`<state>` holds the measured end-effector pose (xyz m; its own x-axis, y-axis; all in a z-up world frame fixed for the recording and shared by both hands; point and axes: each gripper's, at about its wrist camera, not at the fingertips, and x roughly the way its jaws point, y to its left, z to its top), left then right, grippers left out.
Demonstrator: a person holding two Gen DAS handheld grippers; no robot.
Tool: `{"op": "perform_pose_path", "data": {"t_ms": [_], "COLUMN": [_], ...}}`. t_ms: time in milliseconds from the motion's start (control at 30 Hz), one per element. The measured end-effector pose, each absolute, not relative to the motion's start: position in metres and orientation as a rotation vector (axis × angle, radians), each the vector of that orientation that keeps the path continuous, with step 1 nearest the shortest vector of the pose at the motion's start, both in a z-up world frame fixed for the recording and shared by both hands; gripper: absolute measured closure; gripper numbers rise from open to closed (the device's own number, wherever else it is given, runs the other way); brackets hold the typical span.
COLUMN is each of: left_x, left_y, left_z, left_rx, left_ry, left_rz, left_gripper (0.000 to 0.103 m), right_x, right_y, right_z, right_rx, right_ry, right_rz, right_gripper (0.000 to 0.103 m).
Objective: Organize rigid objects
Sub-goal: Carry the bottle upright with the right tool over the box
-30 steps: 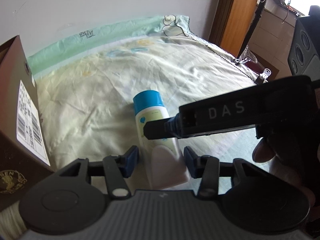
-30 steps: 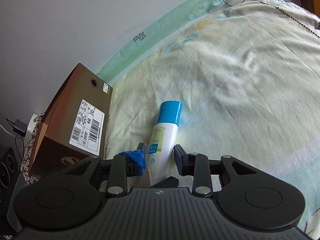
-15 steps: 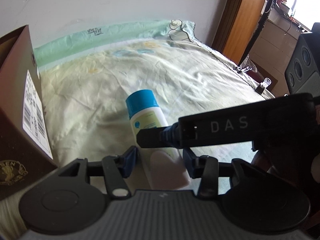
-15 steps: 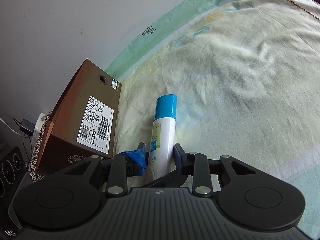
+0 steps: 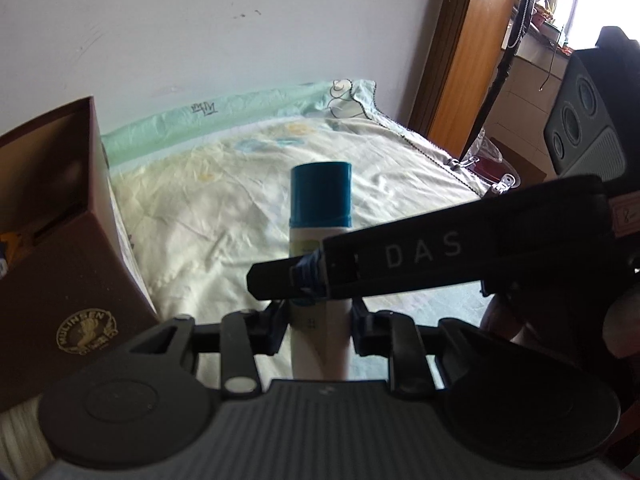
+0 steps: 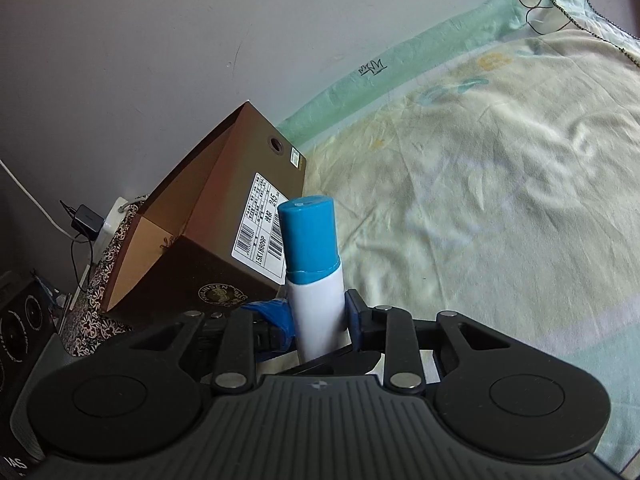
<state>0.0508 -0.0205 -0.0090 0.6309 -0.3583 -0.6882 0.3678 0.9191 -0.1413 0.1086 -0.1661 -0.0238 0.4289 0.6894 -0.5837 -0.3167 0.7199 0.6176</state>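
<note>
Bottle [image 5: 321,216] is riding clear of the bedsheet [image 5: 224,216], right of the shoebox [image 5: 64,248]; I'm closing both the left gripper [image 5: 318,322] and right gripper [image 6: 318,318] on it. Pulling apart risks twisting it loose.

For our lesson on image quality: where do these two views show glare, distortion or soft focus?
Left wrist view: window blown out white, door frame bowed by the fisheye, bottle slightly soft. Right wrist view: even light, no glare; bedsheet edge curves, corners dark.

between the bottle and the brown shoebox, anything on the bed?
Nothing: only bare bedsheet between the bottle and the shoebox. Clearest in the left wrist view.
</note>
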Motion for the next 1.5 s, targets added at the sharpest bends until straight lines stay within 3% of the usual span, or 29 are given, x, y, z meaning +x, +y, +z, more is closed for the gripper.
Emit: {"op": "perform_pose_path", "data": {"t_ms": [600,933,1267,1500], "left_x": [0.064,0.113,0.139,0.144], "left_y": [0.081,0.139,0.152,0.153], "left_z": [0.084,0.047,0.004,-0.005], "left_rx": [-0.059,-0.192,-0.265,-0.267], "left_ry": [0.622,0.74,0.915,0.942], "left_rz": [-0.352,-0.35,-0.35,-0.327], "left_gripper": [0.08,0.08,0.08,0.078], "right_x": [0.125,0.152,0.176,0.177], "right_y": [-0.066,0.014,0.042,0.05], "right_z": [0.073,0.06,0.029,0.026], "right_rx": [0.199,-0.041,-0.179,-0.239], "right_ry": [0.706,0.78,0.954,0.94], "right_rz": [0.839,0.829,0.796,0.788], "right_gripper": [0.093,0.093,0.093,0.093]}}
